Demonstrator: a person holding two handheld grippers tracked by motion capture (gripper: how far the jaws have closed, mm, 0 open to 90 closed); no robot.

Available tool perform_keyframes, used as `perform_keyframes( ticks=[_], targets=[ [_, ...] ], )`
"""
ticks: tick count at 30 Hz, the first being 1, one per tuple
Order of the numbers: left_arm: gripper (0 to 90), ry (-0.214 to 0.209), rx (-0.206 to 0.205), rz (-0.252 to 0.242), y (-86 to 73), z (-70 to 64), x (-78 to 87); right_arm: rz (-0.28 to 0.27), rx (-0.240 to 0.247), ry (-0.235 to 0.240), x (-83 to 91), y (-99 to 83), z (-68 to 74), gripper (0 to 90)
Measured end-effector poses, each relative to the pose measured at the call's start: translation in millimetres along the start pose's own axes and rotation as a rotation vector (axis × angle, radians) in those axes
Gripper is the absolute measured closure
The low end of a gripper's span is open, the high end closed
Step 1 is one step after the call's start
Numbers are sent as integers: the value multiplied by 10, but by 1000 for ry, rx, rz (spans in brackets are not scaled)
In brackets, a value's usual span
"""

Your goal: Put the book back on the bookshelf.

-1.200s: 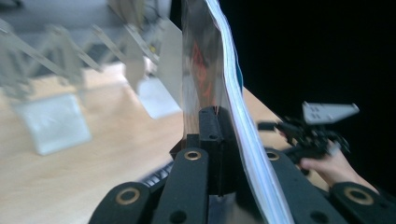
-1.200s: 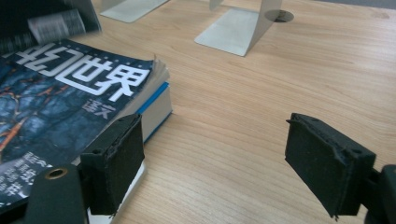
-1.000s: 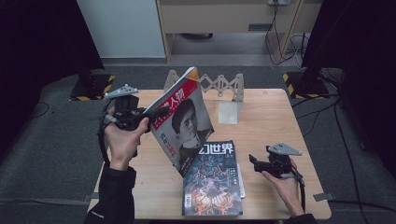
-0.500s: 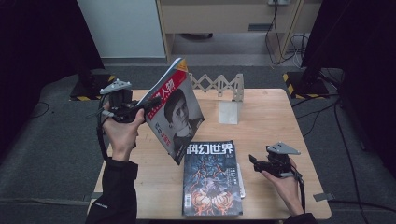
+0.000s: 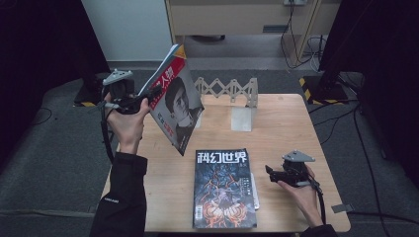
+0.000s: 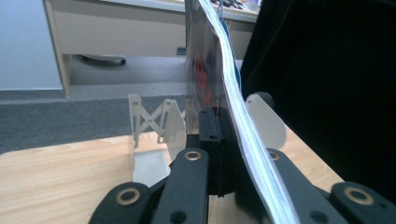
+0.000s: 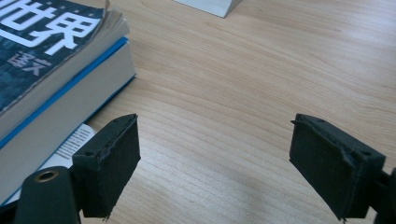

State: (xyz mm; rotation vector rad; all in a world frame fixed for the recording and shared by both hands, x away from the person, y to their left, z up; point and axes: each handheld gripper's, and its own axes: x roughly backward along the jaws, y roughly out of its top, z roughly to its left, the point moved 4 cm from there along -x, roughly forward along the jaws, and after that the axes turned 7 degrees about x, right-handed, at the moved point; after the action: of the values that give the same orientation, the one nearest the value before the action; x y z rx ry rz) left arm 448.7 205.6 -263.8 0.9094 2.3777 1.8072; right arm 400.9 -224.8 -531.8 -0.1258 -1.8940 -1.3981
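— Lifting at upper left: the left gripper is clamped tight on the edge of the red-titled magazine, tilted in the air beside the folding book rack.

— Next step?

— Probably slotting it upright into that rack. Lower right, the right gripper rests wide apart, holding nothing, just beside the stacked books.

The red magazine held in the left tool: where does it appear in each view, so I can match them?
High view: the red magazine is at upper left, lifted above the table, clamped by the left tool.
Left gripper view: seen edge-on, rising from between the jaws.
Right gripper view: not in it.
Shared landmark: the folding rack.
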Motion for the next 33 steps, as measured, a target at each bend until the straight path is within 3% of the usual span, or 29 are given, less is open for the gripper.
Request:
perform_keyframes(
  ticks=[12, 20, 30, 33],
  targets=[
    [867, 89, 17, -16, 1, 222, -315, 37, 10, -6, -60, -80, -73, 144],
    [867, 121, 41, -27, 7, 359, -487, 49, 2, -11, -90, -141, -90, 144],
    [867, 189, 2, -25, -9, 462, -756, 65, 16, -8, -125, -162, -102, 144],
    [867, 191, 18, -24, -19, 503, -829, 75, 15, -8, -134, -171, -107, 144]
  ],
)
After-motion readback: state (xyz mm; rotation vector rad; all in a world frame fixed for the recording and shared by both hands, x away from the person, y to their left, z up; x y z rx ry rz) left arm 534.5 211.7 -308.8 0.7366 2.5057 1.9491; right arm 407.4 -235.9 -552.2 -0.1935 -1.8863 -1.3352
